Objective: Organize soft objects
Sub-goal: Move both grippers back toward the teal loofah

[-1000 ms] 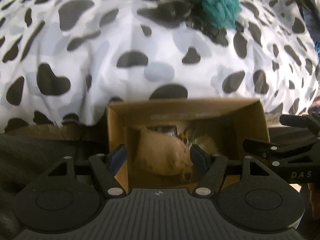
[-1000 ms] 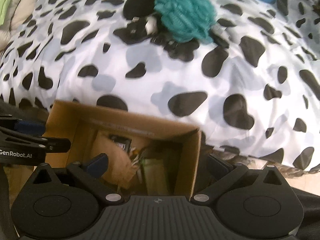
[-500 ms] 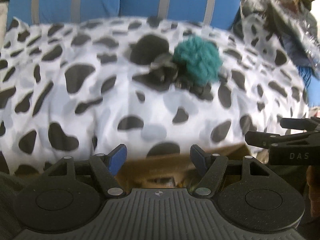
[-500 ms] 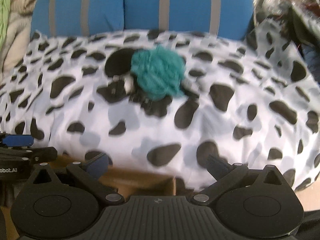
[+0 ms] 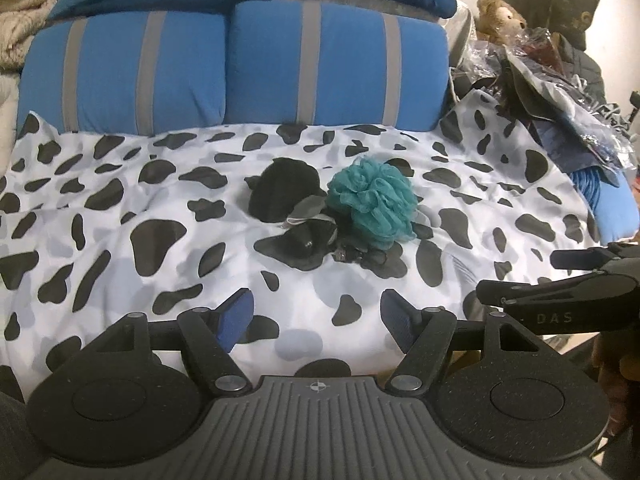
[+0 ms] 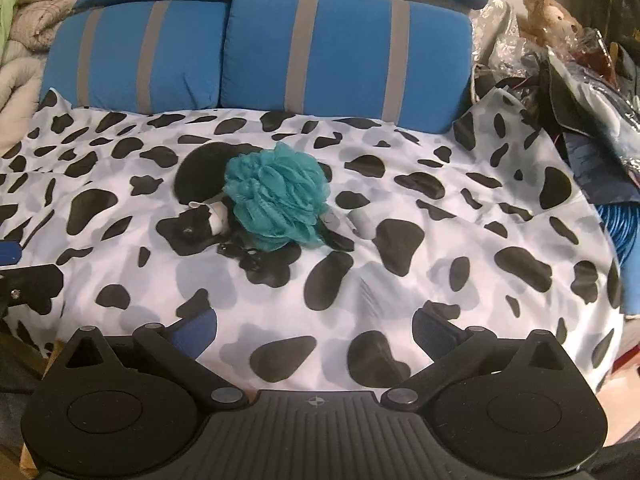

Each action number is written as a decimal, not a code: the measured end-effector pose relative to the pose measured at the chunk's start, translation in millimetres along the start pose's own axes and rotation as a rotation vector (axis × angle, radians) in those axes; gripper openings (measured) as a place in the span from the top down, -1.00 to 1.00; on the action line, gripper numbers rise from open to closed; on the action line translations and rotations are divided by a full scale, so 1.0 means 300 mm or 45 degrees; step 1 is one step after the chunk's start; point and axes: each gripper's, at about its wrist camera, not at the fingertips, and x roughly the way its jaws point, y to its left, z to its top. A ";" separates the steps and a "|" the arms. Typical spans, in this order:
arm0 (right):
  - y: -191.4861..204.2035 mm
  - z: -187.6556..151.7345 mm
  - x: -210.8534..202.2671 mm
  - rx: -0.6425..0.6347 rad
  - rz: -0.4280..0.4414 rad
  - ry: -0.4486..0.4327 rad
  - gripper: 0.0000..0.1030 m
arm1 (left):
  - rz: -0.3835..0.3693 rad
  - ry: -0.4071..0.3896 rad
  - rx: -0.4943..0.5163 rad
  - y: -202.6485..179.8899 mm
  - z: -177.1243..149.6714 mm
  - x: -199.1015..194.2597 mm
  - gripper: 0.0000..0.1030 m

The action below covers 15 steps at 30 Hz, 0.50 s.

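A teal mesh bath pouf [image 5: 372, 204] [image 6: 278, 200] lies in the middle of a bed covered with a cow-spotted sheet [image 5: 120, 208] [image 6: 460, 240]. Beside it sit a black soft bundle [image 5: 282, 190] [image 6: 200, 174] and a small black-and-white item [image 5: 310, 236] [image 6: 202, 222]. My left gripper [image 5: 316, 316] is open and holds nothing, hovering over the sheet's near edge well short of the pouf. My right gripper [image 6: 314, 330] is open too, with nothing between its fingers, also at the near edge.
Two blue pillows with grey stripes [image 5: 236, 68] [image 6: 256, 52] stand at the back of the bed. A brown teddy bear [image 5: 500, 16] [image 6: 546, 10] and crumpled plastic bags [image 5: 560, 92] pile up at the right. Folded blankets [image 6: 28, 40] lie at the far left.
Both views have tilted up from the cardboard box with a tan soft item inside to the whole bed. The box has dropped out of sight below. Both grippers stayed open.
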 end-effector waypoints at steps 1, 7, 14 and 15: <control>0.000 -0.001 0.000 -0.002 -0.003 -0.002 -1.00 | 0.002 -0.006 0.005 -0.001 -0.001 0.000 -0.35; -0.015 0.013 0.013 -0.001 0.016 0.037 -1.00 | 0.005 -0.036 0.034 0.003 -0.007 0.013 -0.35; -0.024 0.031 0.015 -0.004 0.064 0.050 -1.00 | -0.004 -0.012 0.098 -0.006 -0.010 0.050 -0.36; -0.023 0.032 0.015 -0.011 0.074 0.048 -1.00 | -0.008 -0.010 0.102 -0.008 -0.009 0.055 -0.40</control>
